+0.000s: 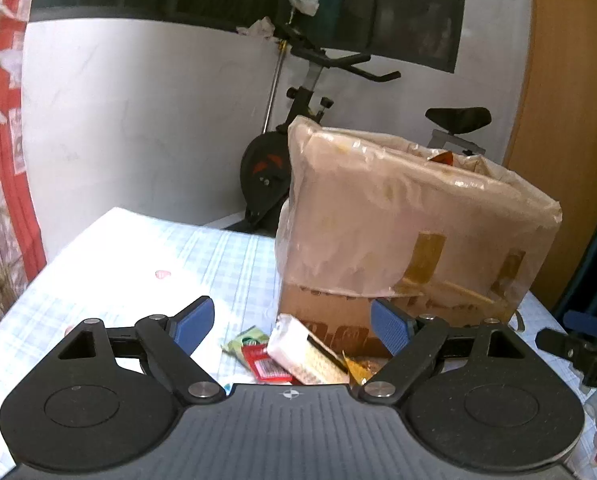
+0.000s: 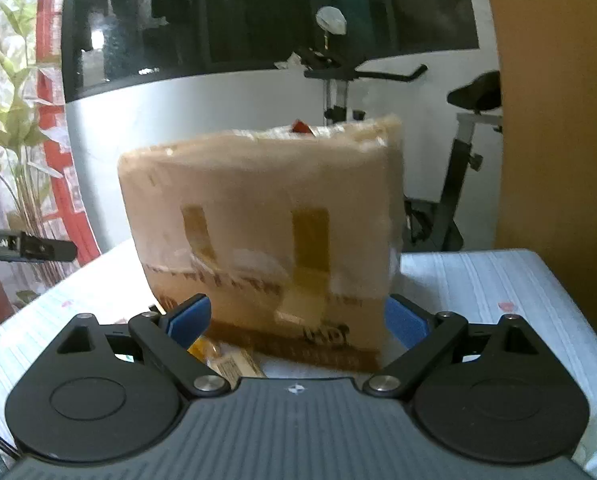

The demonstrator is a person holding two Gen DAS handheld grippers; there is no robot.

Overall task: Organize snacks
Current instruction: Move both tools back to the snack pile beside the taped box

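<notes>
Both my left gripper (image 1: 292, 322) and right gripper (image 2: 297, 320) spread wide, empty. Snack packets (image 1: 294, 354) lie heaped at the plastic-lined cardboard box (image 1: 410, 232) foot. Pick-up pending; next, close on one packet.

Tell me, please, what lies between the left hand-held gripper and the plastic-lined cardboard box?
In the left wrist view, small snack packets lie there: a white rectangular packet, a red sachet and a green one, before the plastic-lined cardboard box and the open left hand-held gripper.

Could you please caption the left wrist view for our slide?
Open left gripper hovers over snack packets beside a plastic-lined cardboard box on a checked tablecloth.
</notes>
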